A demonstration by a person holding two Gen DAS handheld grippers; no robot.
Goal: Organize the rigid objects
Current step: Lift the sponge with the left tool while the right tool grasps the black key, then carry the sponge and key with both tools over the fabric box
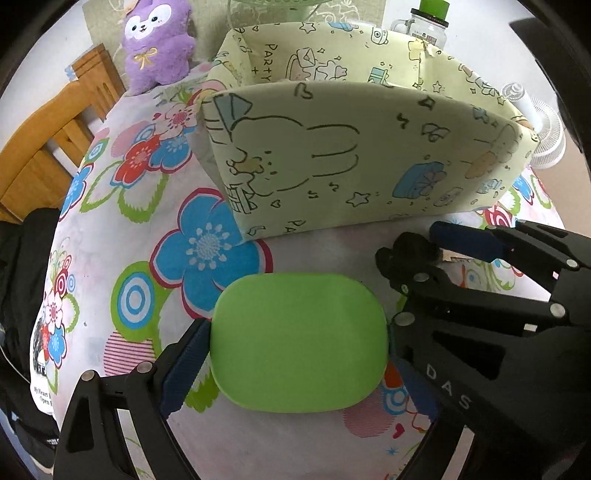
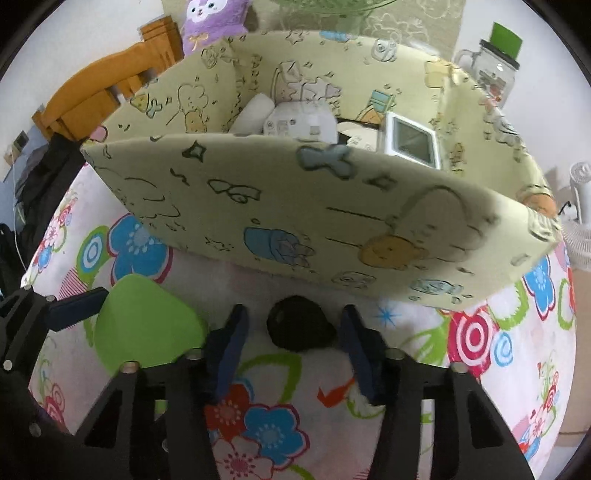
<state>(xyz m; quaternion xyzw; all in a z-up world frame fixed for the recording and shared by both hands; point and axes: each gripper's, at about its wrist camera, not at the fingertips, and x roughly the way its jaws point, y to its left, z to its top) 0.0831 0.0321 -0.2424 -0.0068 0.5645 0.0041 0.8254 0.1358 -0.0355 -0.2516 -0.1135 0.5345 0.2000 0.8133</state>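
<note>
A table under a flowered cloth, in a plain, evenly lit room.

The tablecloth [image 1: 122, 229] is white with large blue, red and green flowers and rings, and covers the whole table. A wooden chair [image 1: 44, 147] of orange-brown wood stands at the table's far left edge, with dark clothing [image 1: 22, 251] just beside it. A purple plush toy [image 1: 157, 44] sits at the far edge, in front of a pale patterned wall panel [image 2: 413, 18]. A glass mug-jar [image 2: 493, 70] with a green top stands far right. A white fan [image 1: 543, 125] stands beyond the table's right side. The walls are plain and light.
</note>
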